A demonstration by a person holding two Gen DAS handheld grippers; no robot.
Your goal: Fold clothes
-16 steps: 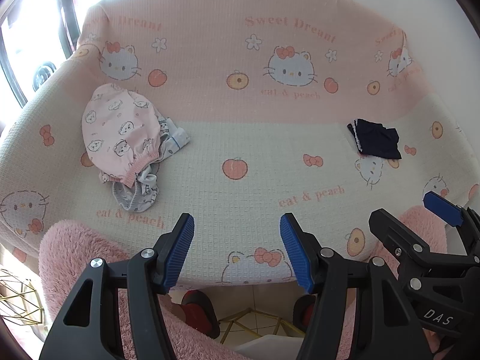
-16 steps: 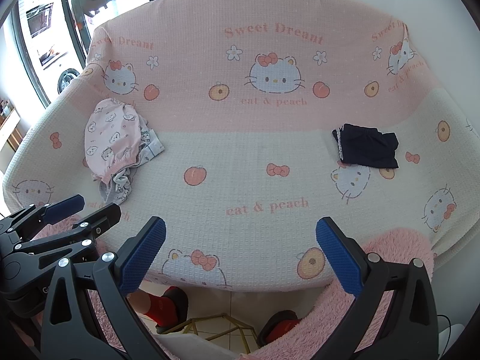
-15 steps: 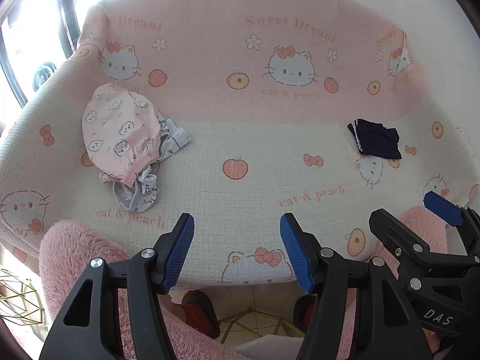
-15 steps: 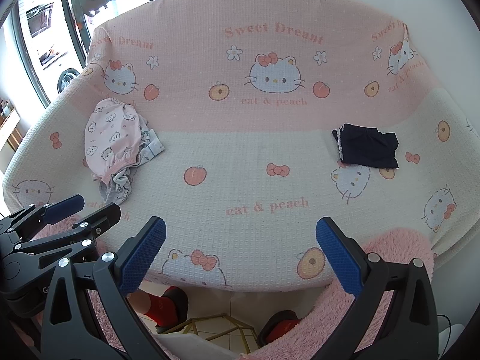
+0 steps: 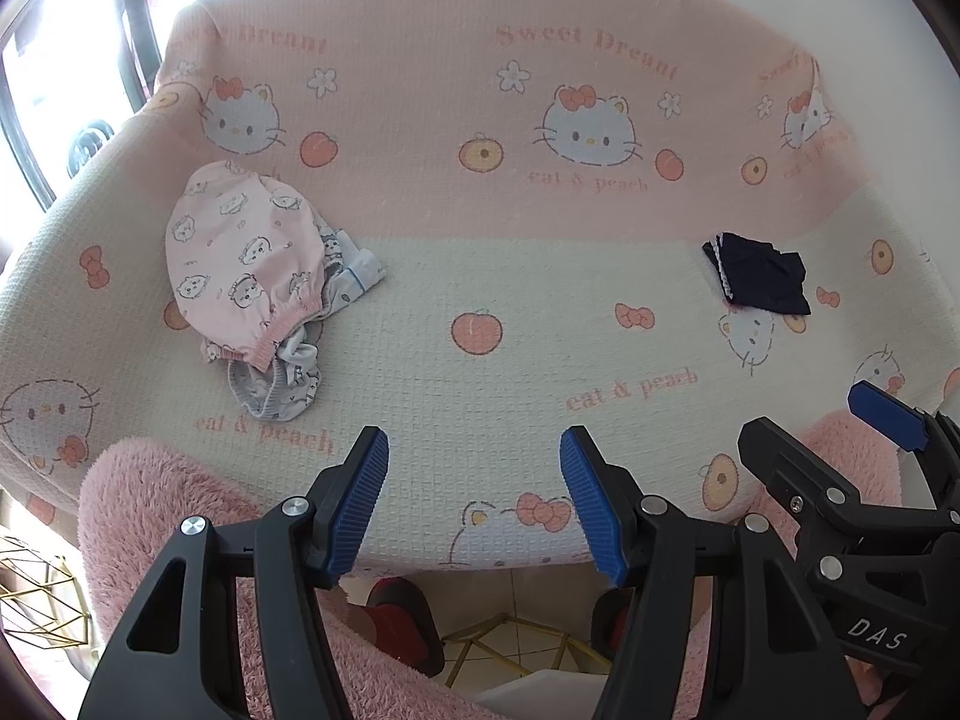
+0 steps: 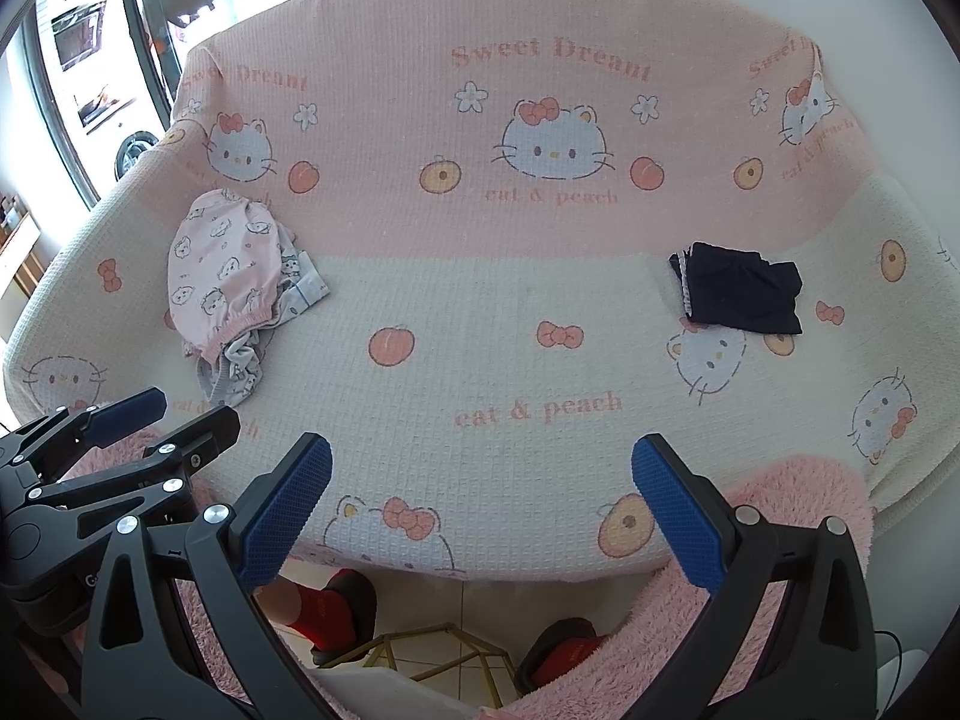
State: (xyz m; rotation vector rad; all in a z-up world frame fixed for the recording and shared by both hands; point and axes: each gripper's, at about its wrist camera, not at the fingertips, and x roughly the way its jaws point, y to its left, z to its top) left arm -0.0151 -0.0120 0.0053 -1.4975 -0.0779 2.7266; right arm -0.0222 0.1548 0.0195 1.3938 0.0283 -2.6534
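Clothes lie in two spots on a sofa draped with a pink and cream cat-print cover (image 5: pixel 480 252). At the left of the seat sits a loose heap: pink shorts (image 5: pixel 246 258) with a bear print and a gathered waistband on top, and grey printed pieces (image 5: pixel 282 381) poking out from under them on the near and right sides. Well apart, at the far right of the seat, lies a dark navy garment (image 5: pixel 759 279), bunched flat, with a white trim showing along its left edge. The middle of the seat between the two is bare cover.

Both tools hang near the front edge of the sofa, off the fabric. The left tool (image 5: pixel 474 507) is angled down, its blue pads parted with nothing between them. The right tool (image 6: pixel 480 510) stands spread wider still, also holding nothing. Each tool shows in the other's view: the right one (image 5: pixel 840 468) at the right edge, the left one (image 6: pixel 150 426) at the left edge.

Fluffy pink sleeves (image 6: pixel 780 516) show behind the tools. Below the sofa edge are red slippers (image 6: pixel 327 606) on a tiled floor and a gold wire frame (image 6: pixel 432 654).
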